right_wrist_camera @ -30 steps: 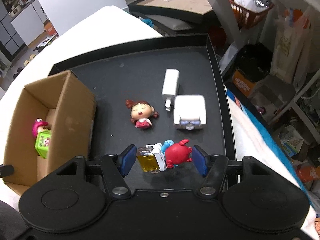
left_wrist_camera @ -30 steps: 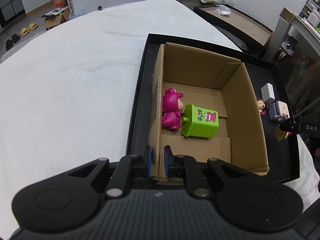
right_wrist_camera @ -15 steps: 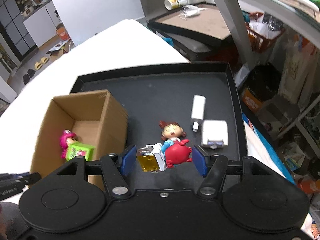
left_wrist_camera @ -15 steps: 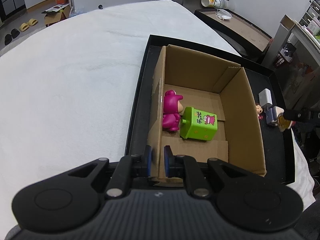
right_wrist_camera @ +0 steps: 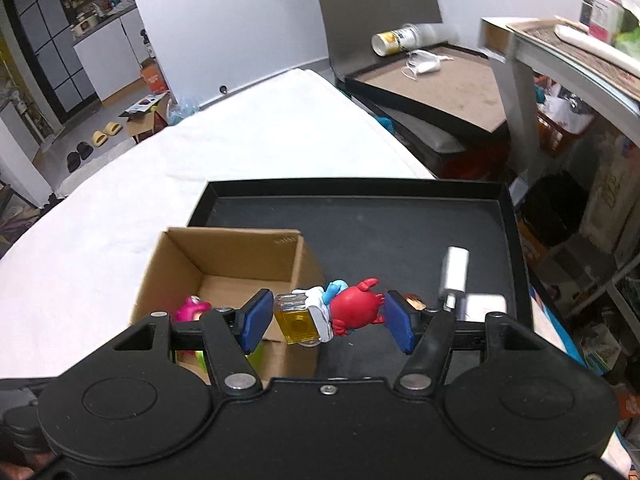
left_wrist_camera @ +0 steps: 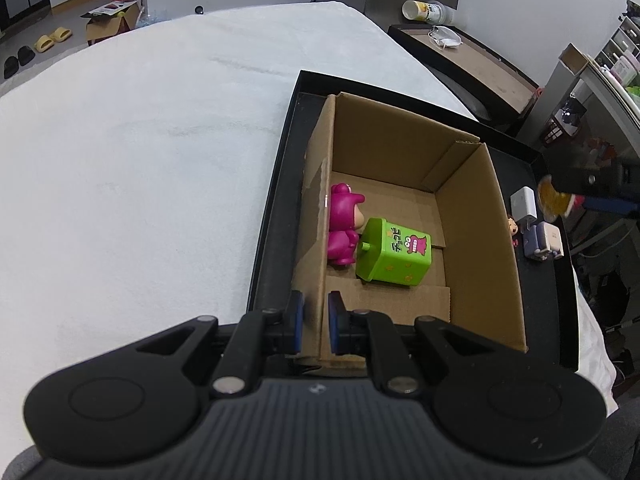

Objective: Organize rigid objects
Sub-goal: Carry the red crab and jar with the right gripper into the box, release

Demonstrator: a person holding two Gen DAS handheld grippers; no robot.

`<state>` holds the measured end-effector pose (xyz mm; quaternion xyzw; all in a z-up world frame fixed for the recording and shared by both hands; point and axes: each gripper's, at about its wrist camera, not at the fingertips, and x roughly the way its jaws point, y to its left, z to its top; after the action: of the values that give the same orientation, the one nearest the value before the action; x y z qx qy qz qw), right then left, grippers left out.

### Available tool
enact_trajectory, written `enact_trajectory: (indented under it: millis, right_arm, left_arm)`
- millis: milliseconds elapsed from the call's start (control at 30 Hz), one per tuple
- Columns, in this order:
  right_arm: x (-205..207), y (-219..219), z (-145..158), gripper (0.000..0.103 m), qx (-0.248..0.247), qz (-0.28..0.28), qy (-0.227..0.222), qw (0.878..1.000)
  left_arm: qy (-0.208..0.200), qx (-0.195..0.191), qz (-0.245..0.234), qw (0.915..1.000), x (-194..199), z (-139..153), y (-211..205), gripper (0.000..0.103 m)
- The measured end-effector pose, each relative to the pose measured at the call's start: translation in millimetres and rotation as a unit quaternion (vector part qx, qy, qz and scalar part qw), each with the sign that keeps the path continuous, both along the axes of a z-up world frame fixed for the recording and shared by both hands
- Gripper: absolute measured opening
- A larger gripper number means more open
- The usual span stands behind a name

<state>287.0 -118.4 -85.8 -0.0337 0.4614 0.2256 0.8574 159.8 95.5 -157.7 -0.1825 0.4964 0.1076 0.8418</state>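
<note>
An open cardboard box point(left_wrist_camera: 478, 236) stands on a black tray point(left_wrist_camera: 276, 184). Inside lie a pink bear figure point(left_wrist_camera: 343, 226) and a green toy bin point(left_wrist_camera: 394, 251). My left gripper point(left_wrist_camera: 315, 322) is shut on the box's near-left wall. My right gripper point(right_wrist_camera: 328, 314) is shut on a figurine with a red crab and a yellow jar point(right_wrist_camera: 330, 312), held above the box's right wall point(right_wrist_camera: 308, 264). It also shows at the right of the left wrist view point(left_wrist_camera: 554, 200).
On the tray right of the box lie a white charger point(right_wrist_camera: 454, 270), a white cube adapter point(left_wrist_camera: 544, 240) and a small doll figure point(left_wrist_camera: 513, 226). White cloth point(left_wrist_camera: 140, 160) covers the table to the left. A second tray point(right_wrist_camera: 432, 84) and shelves stand behind.
My right gripper has lifted the crab figurine off the tray and carried it left toward the box. My left gripper keeps its hold on the box wall.
</note>
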Motion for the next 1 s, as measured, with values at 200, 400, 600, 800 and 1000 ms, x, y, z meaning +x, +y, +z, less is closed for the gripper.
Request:
enact_trajectory:
  millis: [200, 400, 600, 800, 1000]
  right_arm:
    - [-6.2, 23.8, 3.6, 0.060, -0.002, 0.022, -0.005, 1.000]
    - [-11.4, 43.7, 2.1, 0.060, -0.005, 0.037, -0.004, 0.999]
    - [-16.8, 60.2, -4.2, 0.060, -0.008, 0.050, 0.002, 0.999]
    - [-19.5, 73.7, -12.4, 0.060, -0.006, 0.059, 0.013, 0.998]
    - [-17.7, 81.7, -20.2, 0.060, 0.003, 0.062, 0.024, 0.998]
  left_arm:
    - [-0.005, -0.007, 0.001, 1.0000, 0.0, 1.0, 3.1, 0.012]
    - [-0.008, -0.013, -0.001, 0.9999, -0.5, 0.4, 3.7, 0.012]
    - [-0.010, -0.016, -0.006, 0.9998, -1.2, -0.1, 4.4, 0.011]
    - [-0.012, -0.017, -0.009, 0.9997, -1.9, 0.3, 5.8, 0.010]
    - [-0.013, -0.020, -0.007, 0.9997, -2.7, 0.0, 7.3, 0.010]
